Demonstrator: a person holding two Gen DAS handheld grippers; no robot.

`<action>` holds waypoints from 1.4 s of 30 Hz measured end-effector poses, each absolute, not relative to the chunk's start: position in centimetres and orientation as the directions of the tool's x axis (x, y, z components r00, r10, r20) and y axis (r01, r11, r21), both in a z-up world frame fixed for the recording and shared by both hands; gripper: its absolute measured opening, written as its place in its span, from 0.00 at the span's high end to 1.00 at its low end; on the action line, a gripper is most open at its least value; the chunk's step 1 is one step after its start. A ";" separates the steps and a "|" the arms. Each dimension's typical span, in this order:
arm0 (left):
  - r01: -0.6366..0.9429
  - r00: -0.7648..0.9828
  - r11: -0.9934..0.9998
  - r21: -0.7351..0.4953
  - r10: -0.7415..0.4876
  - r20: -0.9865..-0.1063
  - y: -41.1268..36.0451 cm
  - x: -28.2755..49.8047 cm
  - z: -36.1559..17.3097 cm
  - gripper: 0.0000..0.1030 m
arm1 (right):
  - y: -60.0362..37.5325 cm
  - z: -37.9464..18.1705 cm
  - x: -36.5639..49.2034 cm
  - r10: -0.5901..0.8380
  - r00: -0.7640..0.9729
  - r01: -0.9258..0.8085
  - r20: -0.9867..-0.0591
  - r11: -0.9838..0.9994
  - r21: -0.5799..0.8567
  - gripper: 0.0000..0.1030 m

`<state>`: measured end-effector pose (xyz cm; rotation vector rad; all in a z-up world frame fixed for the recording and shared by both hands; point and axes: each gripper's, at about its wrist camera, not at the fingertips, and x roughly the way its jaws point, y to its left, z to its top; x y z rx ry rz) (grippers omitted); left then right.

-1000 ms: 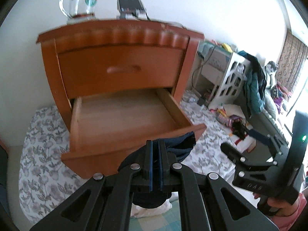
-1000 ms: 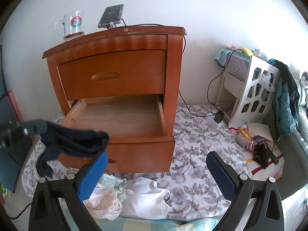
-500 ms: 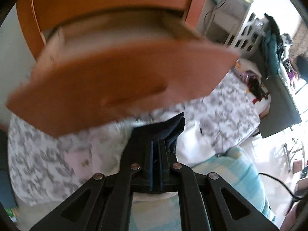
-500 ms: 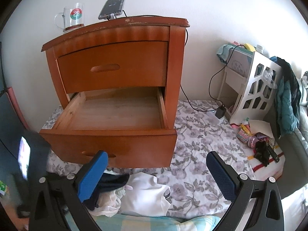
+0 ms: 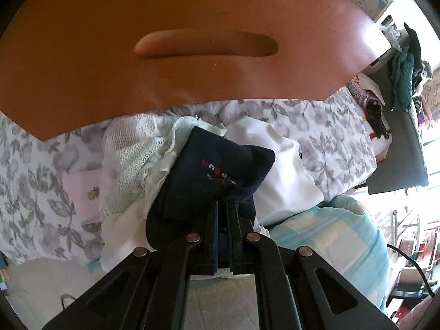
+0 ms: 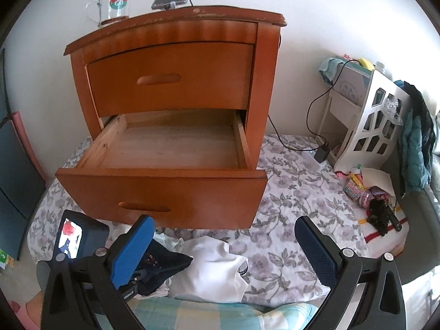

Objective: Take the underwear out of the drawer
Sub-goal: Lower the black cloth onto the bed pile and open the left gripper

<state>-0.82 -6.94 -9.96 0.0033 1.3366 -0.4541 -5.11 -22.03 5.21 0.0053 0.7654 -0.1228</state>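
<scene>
The drawer (image 6: 167, 148) stood bare. The left gripper (image 5: 222, 206) remained clamped on the navy underwear (image 5: 217, 176), lowered onto the pale pile (image 5: 132, 159) below the drawer's front edge — only release left. The right gripper (image 6: 222, 250) gaped, holding nothing.

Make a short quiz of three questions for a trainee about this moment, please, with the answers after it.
1. True or false: the open lower drawer still holds clothes.
2. What does the left gripper hold? A) a white shirt B) dark navy underwear C) a glass mug
3. Fill in: the right gripper has its jaws ____.

Key
1. False: only its bare wooden bottom shows.
2. B: the jaws are shut on the dark navy underwear, which lies over the pile of pale garments on the floral sheet in front of the drawer.
3. Open, with nothing between the blue pads.
</scene>
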 end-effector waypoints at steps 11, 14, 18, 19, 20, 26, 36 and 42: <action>0.319 0.230 0.903 -0.286 -0.367 -0.901 -6.1 -1.5 -7.1 0.94 | -21.5 4.8 -5.0 -0.105 0.705 0.098 -0.702 0.994 -0.051 0.00; 0.301 0.261 0.908 -0.290 -0.371 -0.891 -5.3 -1.7 -6.0 0.93 | -21.5 4.8 -5.0 -0.105 0.705 0.099 -0.701 0.994 -0.050 0.00; 0.271 0.310 0.918 -0.290 -0.368 -0.876 -3.9 -1.9 -4.5 0.84 | -21.4 4.7 -5.0 -0.106 0.702 0.101 -0.704 0.994 -0.049 0.00; 0.260 0.329 0.922 -0.287 -0.364 -0.871 -3.4 -2.0 -4.1 0.77 | -21.3 4.6 -5.0 -0.107 0.700 0.102 -0.706 0.994 -0.050 0.00; 0.247 0.346 0.926 -0.286 -0.360 -0.866 -2.9 -2.0 -3.7 0.74 | -21.4 4.6 -5.0 -0.108 0.698 0.102 -0.708 0.993 -0.050 0.00; 0.150 0.434 0.954 -0.259 -0.299 -0.850 0.8 -2.1 -1.8 0.63 | -21.3 4.2 -5.2 -0.104 0.687 0.099 -0.719 0.994 -0.049 0.00; 0.008 0.521 0.970 -0.242 -0.210 -0.827 5.8 -3.1 0.4 0.32 | -20.0 3.6 -5.6 -0.094 0.679 0.073 -0.728 0.995 -0.061 0.00; -0.025 0.538 0.969 -0.245 -0.194 -0.820 6.6 -3.9 0.7 0.24 | -19.4 3.3 -6.0 -0.087 0.673 0.057 -0.734 0.996 -0.066 0.00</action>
